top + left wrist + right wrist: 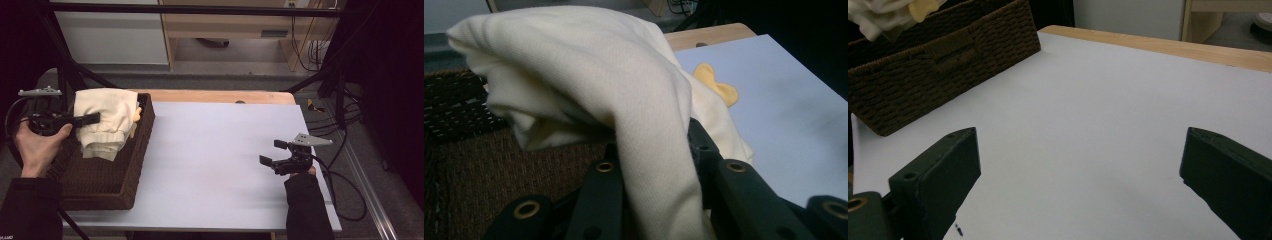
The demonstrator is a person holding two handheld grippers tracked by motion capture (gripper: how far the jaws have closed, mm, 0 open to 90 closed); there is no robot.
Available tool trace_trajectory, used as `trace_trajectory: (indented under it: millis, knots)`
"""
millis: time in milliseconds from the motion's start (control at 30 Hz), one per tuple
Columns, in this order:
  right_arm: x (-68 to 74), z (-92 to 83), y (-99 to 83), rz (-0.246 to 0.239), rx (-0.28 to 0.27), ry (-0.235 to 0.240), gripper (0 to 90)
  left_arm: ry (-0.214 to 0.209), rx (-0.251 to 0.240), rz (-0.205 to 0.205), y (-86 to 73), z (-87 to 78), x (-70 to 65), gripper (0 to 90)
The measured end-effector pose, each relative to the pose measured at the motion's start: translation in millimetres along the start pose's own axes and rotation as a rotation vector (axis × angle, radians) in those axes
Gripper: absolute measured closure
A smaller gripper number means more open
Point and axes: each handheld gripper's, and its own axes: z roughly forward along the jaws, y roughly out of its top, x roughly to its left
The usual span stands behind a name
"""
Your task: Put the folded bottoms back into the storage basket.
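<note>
High view: left hand-held gripper (92, 118) grips the cream garment (107, 122) above the basket (131, 165); lift until its hem clears the rim. Right hand-held gripper (273, 152) waits open.

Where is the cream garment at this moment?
In the high view, the cream garment hangs at the table's left, above the wicker basket, clamped by the left gripper.
</note>
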Motion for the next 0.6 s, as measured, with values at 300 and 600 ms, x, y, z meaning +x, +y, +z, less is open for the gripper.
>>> trace_trajectory:
  millis: [300, 600]
  knots:
    - [-0.1, 0.0, -0.1, 0.001, 0.0, 0.0, 3.3, 0.018, 0.016, -0.021, -9.5, 3.3, 11.1, 73.1]
    - [-0.1, 0.0, -0.1, 0.001, -0.001, 0.0, 3.3, 0.034, 0.039, -0.045, -21.0, 10.3, 22.5, 73.0]
